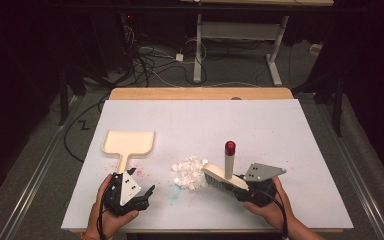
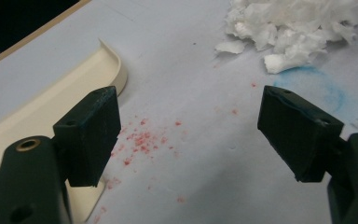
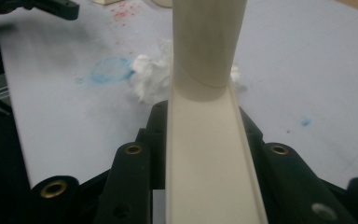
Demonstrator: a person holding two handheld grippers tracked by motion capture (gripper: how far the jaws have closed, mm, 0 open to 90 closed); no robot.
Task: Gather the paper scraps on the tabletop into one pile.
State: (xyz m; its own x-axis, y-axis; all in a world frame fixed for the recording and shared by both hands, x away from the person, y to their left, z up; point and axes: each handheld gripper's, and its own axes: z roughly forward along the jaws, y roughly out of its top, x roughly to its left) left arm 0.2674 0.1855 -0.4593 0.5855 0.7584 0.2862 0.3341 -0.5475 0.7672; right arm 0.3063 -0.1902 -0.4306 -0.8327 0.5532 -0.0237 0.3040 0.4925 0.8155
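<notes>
A: Start from the high view. The right gripper (image 1: 252, 189) is clamped on the brush (image 1: 224, 176), whose bristles sit just at the 3 o'clock side of the paper scraps (image 1: 190, 172), its red-capped handle pointing up. The dustpan (image 1: 128, 143) lies on the table (image 1: 260, 120) at about 10 o'clock from the pile, handle toward the person, and the left gripper (image 1: 130, 192) hovers right at that handle's end.

B: So what makes the sweep go well?

A: I'd say the pan has to be held first, mouth turned toward the pile, lip flat on the table. Otherwise the scraps just slide under it.

B: And the left gripper view?

A: Its jaws stand spread wide with nothing between them. The dustpan (image 2: 37, 107) sits at 9 o'clock, partly behind the left jaw; the paper scraps (image 2: 293, 25) are up at 1 o'clock, with red specks (image 2: 142, 140) and a blue ring stain (image 2: 324, 88) on the table between. The gripper should shift toward 9 o'clock and close on the handle.

B: The right gripper view?

A: The jaws pinch the cream brush (image 3: 205, 154) firmly, centred. The scraps (image 3: 151, 77) show just past it near 11 o'clock. Short, low strokes toward the pan, I think; the scraps look light enough to scatter.
</notes>
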